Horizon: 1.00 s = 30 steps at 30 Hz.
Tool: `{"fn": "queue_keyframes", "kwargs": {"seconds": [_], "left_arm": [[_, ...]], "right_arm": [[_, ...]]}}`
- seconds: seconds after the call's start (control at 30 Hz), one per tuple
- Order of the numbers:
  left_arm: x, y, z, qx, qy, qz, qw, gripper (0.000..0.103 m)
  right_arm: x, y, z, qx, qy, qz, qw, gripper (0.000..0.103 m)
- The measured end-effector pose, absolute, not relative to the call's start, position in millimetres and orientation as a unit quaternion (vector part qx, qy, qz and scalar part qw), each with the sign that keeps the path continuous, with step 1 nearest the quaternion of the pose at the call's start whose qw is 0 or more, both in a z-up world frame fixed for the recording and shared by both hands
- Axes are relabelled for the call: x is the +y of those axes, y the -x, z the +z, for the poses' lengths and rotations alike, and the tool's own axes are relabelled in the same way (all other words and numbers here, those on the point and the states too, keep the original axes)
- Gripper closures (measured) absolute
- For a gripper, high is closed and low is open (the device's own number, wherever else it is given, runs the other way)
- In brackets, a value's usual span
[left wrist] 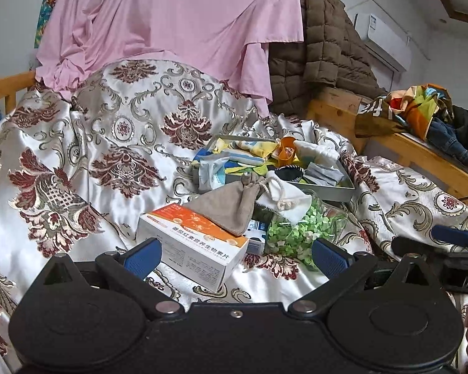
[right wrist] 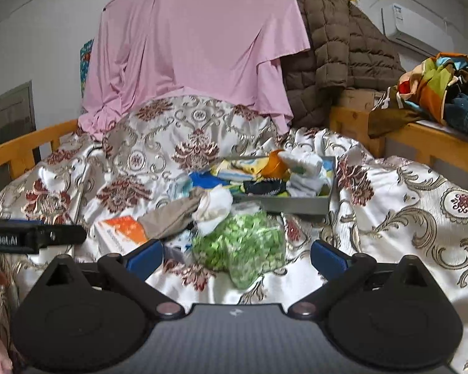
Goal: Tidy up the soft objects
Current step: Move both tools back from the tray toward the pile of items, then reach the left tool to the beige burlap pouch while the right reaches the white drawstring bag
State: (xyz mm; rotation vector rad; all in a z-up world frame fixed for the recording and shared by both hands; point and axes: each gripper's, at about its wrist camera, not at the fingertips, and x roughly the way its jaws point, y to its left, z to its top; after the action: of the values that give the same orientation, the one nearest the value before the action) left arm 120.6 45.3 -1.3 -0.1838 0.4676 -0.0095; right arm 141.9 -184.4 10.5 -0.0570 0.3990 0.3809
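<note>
Two grippers hovering low over patterned bedspread (left wrist: 78, 162), both w/ jaws spread wide, holding nothing. Pink sheet (left wrist: 171, 15) and brown quilted jacket (left wrist: 324, 46) hanging across top of frame. Grey tray (left wrist: 333, 190) sitting centre-right, already carrying folded cloths, socks, orange cup (left wrist: 287, 151). Spilling out in front of tray toward lower centre: bag of green bits (right wrist: 246, 246), orange-white box (left wrist: 196, 243), grey pouch (left wrist: 231, 205) draped over box, white drawstring pouch (left wrist: 280, 198) lying just beside it. Left gripper (left wrist: 234, 257) framing box corner; right gripper (right wrist: 237, 257) lining up w/ green bag. Judging: approach stage, sorting prob. partway. Next move calling for closing in on one soft pouch, pinching fabric only, avoiding box underneath.
</note>
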Motion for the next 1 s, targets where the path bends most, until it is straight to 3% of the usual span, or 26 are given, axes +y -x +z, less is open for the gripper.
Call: {"fn": "queue_keyframes", "kwargs": {"seconds": [1.0], "left_arm": [[38, -134, -21, 0.315, 0.097, 0.004, 0.944, 0.001]], "right_arm": [[-174, -150, -15, 0.250, 0.041, 0.203, 0.946, 0.000]]}}
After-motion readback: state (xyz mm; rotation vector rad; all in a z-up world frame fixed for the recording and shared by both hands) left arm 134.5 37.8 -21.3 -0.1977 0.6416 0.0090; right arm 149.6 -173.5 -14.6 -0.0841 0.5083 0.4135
